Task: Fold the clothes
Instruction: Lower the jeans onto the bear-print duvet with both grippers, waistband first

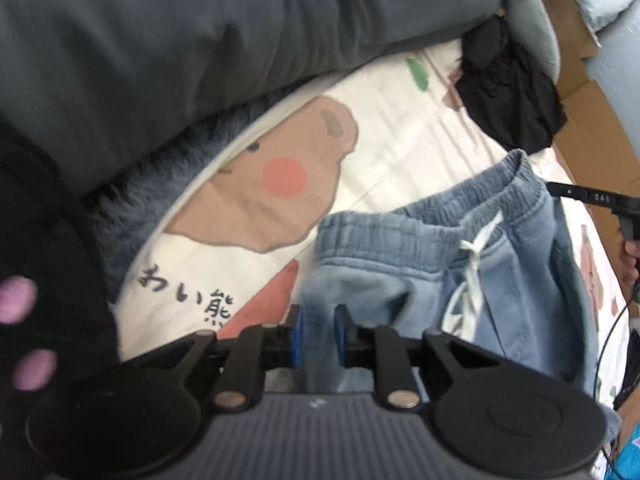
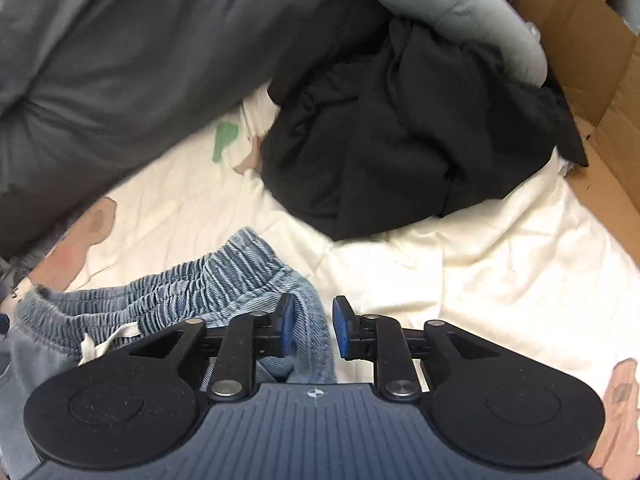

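- My left gripper (image 1: 320, 334) pinches a fold of the blue denim shorts (image 1: 500, 280).
- My right gripper (image 2: 308, 330) clamps their waistband edge.
- Shorts lie on the cream sheet (image 2: 460, 280), near the black garment (image 2: 400, 140).

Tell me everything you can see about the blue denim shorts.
The blue denim shorts are light, faded denim-look fabric with a gathered elastic waistband and a white drawstring tied at the front. They lie rumpled on the cream printed bedsheet, near a black garment. The left gripper has its jaws shut on a fold of them; the right gripper has fabric between its jaws, apparently pinched.
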`<act>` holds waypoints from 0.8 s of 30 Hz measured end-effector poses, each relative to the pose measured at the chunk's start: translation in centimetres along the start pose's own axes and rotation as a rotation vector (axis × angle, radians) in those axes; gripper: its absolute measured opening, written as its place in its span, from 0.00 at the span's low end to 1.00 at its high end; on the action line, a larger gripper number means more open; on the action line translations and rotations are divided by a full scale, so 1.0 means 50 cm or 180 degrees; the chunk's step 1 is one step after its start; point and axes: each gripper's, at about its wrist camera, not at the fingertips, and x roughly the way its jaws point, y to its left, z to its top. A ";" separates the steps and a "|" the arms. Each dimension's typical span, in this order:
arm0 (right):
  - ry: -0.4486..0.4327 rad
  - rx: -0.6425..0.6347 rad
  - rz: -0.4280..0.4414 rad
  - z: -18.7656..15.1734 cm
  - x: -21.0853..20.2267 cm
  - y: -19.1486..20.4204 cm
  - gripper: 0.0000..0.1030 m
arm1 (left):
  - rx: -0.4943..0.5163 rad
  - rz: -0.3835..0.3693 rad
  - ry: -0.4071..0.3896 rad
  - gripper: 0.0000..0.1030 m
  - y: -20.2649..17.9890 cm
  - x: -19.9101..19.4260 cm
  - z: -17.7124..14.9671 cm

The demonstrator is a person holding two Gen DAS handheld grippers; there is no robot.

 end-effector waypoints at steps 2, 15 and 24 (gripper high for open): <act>-0.0021 0.0004 0.0027 0.005 -0.013 -0.012 0.30 | -0.0011 -0.0016 -0.0071 0.16 0.000 -0.020 0.007; 0.0082 0.0330 0.0209 0.019 0.040 -0.025 0.49 | -0.0472 -0.0221 -0.0225 0.23 0.038 0.060 0.028; 0.0371 0.0348 0.0164 -0.007 0.093 -0.029 0.51 | -0.0329 -0.0190 0.0032 0.42 0.027 0.147 0.003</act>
